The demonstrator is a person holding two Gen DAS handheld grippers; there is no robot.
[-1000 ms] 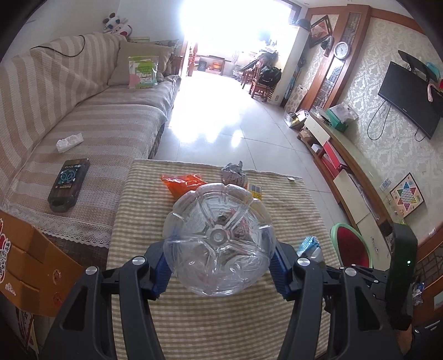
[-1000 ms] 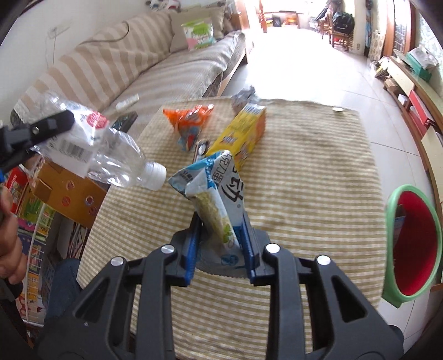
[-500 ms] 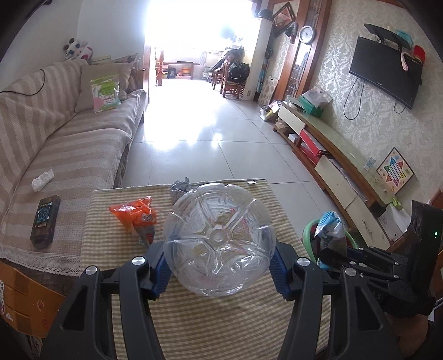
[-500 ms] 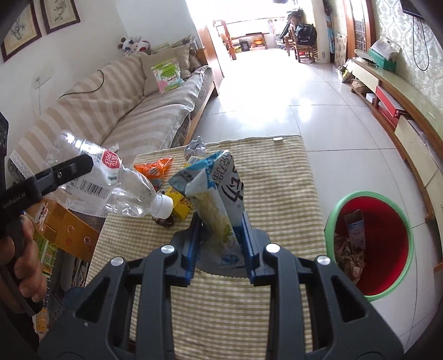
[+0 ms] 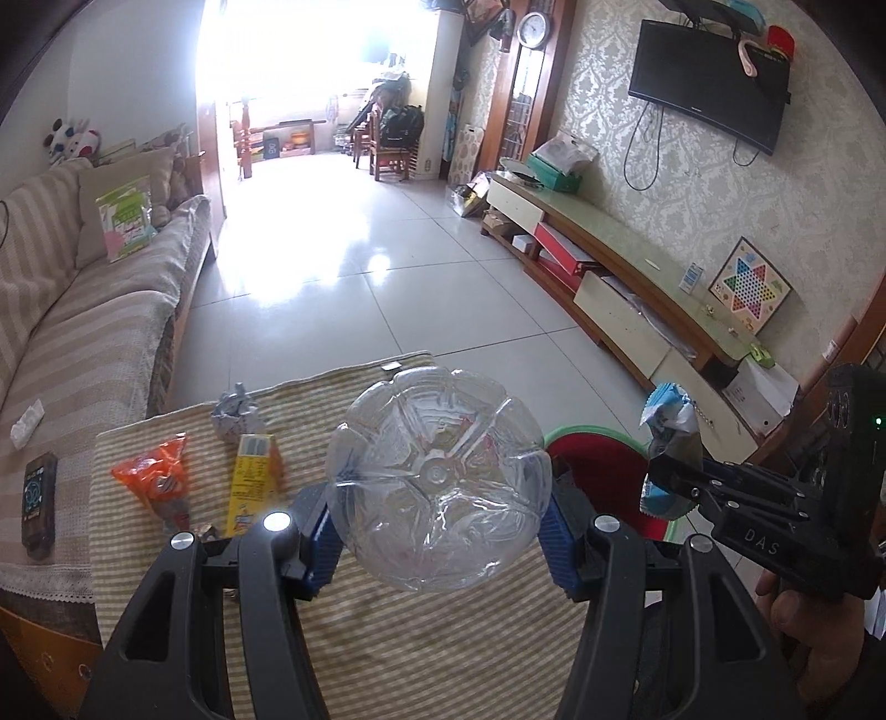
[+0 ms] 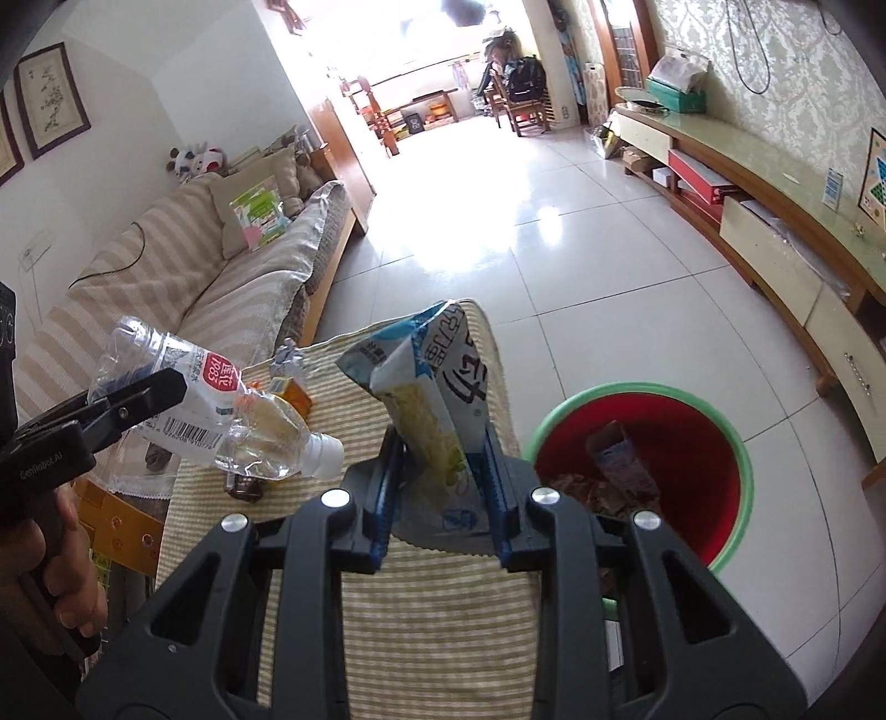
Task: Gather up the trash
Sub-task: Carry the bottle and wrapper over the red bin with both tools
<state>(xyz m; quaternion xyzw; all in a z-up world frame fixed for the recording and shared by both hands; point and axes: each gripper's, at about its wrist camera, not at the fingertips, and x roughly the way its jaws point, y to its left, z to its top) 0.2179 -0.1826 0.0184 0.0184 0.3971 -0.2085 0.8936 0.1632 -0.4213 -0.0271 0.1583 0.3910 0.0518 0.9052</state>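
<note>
Both claws loaded, held above the striped table by the bin.

The left gripper [image 5: 437, 531] is clamped on a clear crumpled plastic bottle [image 5: 437, 493]; the right gripper [image 6: 440, 498] is pinched tight on a blue-and-white snack bag [image 6: 437, 399]. A green-rimmed red bin [image 6: 642, 471] sits on the floor just beside the beige checked tablecloth [image 6: 432, 609], where an orange wrapper [image 5: 158, 482], a yellow carton [image 5: 252, 482] and a crumpled silver foil wad [image 5: 235, 415] lie.

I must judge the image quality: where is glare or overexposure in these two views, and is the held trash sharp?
Left wrist view: the far doorway is blown out white, with glare on the floor tiles; the clear bottle is sharp. Right wrist view: the same bright doorway washes out; the snack bag stays sharp; fisheye bends the cabinet.
</note>
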